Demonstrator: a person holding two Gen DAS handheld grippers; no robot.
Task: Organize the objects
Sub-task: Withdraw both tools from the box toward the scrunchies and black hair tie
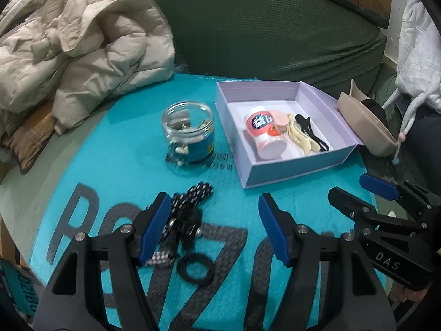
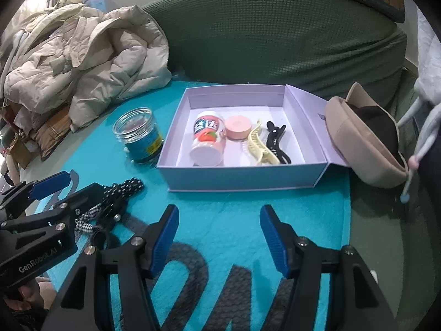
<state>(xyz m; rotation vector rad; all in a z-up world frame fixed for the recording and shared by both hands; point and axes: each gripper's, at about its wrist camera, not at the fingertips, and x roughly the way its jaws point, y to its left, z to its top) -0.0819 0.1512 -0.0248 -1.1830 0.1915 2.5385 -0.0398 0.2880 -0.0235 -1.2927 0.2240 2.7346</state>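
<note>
Your left gripper [image 1: 213, 231] is spread wide w/ nothing between the pads; it hangs low over the teal mat [image 1: 132, 165], its left pad just beside the black-and-white checked hair tie [image 1: 193, 201]. Your right gripper [image 2: 217, 237] is likewise spread and empty, over bare mat in front of the box.

Task items, by location:
- Lilac box [image 2: 237, 178], lid folded out to the right, sits mid-mat as the collection point. Inside, side by side: pink gum bottle [image 2: 208, 143] lying down, round pink case [image 2: 238, 127], cream claw clip [image 2: 259, 144], black clip [image 2: 275, 140]. They lie in a row, so floor space is left on the box's left and far side.
- Checked hair tie and a black elastic ring [image 1: 196, 273] lie loose on the mat, outside the box, near your left gripper. Judged not yet sorted.
- Glass jar [image 1: 188, 135] stands upright left of the box, lid off, small bits inside; contents too blurred to ID.

Off-mat: beige jacket [image 1: 82, 55] heaped at left, tan pouch [image 2: 366, 149] just beside the box flap.

Judgement: left gripper is placed for the hair tie pickup. The tie is soft and bunched, so you should pinch it mid-bundle or it may trail.
</note>
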